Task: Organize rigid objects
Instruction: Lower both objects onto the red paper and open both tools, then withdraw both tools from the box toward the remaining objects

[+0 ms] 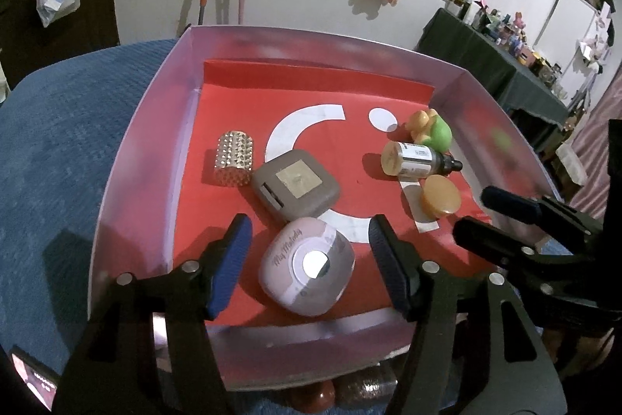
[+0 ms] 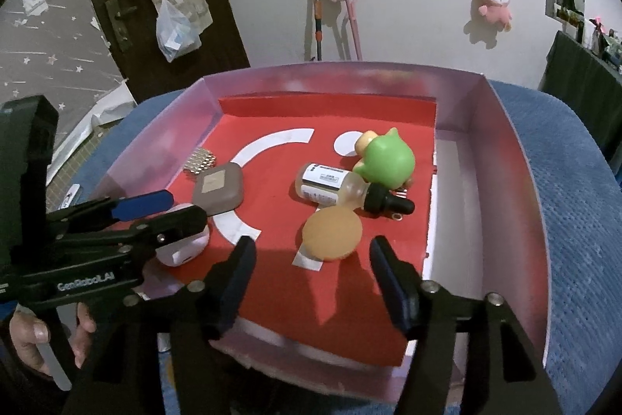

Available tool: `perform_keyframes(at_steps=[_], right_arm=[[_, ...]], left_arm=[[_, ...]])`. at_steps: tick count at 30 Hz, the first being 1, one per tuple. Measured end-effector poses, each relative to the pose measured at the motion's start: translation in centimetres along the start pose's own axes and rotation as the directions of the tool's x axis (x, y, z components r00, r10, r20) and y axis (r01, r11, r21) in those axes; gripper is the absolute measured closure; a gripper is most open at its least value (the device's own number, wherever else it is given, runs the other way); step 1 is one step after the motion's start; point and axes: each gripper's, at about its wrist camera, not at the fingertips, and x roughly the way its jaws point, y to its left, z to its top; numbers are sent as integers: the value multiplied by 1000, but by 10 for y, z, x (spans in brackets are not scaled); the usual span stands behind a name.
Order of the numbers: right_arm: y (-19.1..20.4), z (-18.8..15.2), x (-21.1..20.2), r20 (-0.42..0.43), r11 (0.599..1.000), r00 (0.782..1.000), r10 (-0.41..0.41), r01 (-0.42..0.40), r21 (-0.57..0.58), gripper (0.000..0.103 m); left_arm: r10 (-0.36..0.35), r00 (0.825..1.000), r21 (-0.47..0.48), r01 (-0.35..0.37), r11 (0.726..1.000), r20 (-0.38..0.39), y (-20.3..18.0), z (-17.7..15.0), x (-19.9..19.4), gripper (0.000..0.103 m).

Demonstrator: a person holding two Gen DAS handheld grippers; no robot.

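Note:
A pink-walled box (image 1: 140,142) with a red floor holds the objects. My left gripper (image 1: 309,261) is open, its fingers either side of a pale pink rounded case (image 1: 307,269), not closed on it. Behind it lie a grey square case (image 1: 295,189) and a studded gold cylinder (image 1: 234,158). My right gripper (image 2: 311,279) is open and empty, just short of an orange round lid (image 2: 332,234). A dropper bottle (image 2: 342,187) lies on its side beside a green and yellow toy (image 2: 385,160). The right gripper also shows in the left wrist view (image 1: 501,216).
The box sits on a blue textured cloth (image 1: 58,162). A dark door (image 2: 155,26) and a wall with plush toys (image 2: 493,2) stand behind. A cluttered dark table (image 1: 505,65) is at the far right. A phone (image 1: 33,380) lies at the lower left.

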Motion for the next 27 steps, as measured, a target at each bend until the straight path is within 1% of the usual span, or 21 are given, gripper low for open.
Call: perform_keyframes(at_steps=[1, 3, 4, 6, 8, 9, 10, 12, 14, 17, 18, 19, 21, 27], right_arm=[[1, -1, -4, 7, 1000, 1000, 1, -1, -1, 34], [2, -3, -10, 19, 1000, 1000, 4, -4, -3, 33], [3, -4, -14, 25, 1000, 1000, 5, -5, -3, 32], [3, -5, -20, 37, 1000, 999, 9, -9, -1, 26], [3, -6, -27, 51, 1000, 999, 14, -14, 2, 24], [3, -8, -31, 59, 1000, 998, 16, -16, 3, 23], [3, -9, -34, 66, 1000, 998, 18, -18, 5, 23], [3, -10, -40, 79, 1000, 997, 22, -23, 9, 16], [3, -12, -46, 92, 1000, 995, 26, -27, 11, 10], [5, -14, -51, 102, 999, 994, 30, -31, 12, 8], [6, -15, -53, 106, 999, 994, 35, -37, 13, 7], [6, -16, -55, 109, 999, 993, 39, -41, 14, 6], [6, -19, -60, 119, 999, 992, 43, -45, 15, 0], [11, -24, -71, 136, 998, 989, 58, -61, 17, 0]], left_arm=[[-4, 1000, 1, 4, 1000, 1, -1, -1, -2, 34], [-22, 1000, 4, 22, 1000, -2, -4, -2, -4, 32], [-20, 1000, 8, 20, 1000, 0, -6, -3, -6, 29], [-16, 1000, 18, 16, 1000, 12, -10, -5, -12, 28], [-19, 1000, 22, 18, 1000, 22, -12, -6, -17, 28], [-22, 999, 24, 21, 999, 26, -13, -7, -20, 27], [-21, 999, 25, 20, 999, 31, -14, -8, -23, 22], [-27, 999, 26, 26, 999, 39, -15, -9, -29, 19], [-26, 999, 30, 25, 999, 46, -17, -10, -33, 19], [-29, 998, 36, 27, 999, 55, -19, -13, -40, 17], [-25, 998, 38, 23, 999, 58, -20, -15, -42, 12], [-20, 998, 39, 17, 999, 62, -20, -16, -44, 6], [-11, 997, 42, 7, 999, 81, -21, -19, -49, 4], [-38, 995, 26, 36, 999, 95, -17, -26, -58, 4]])
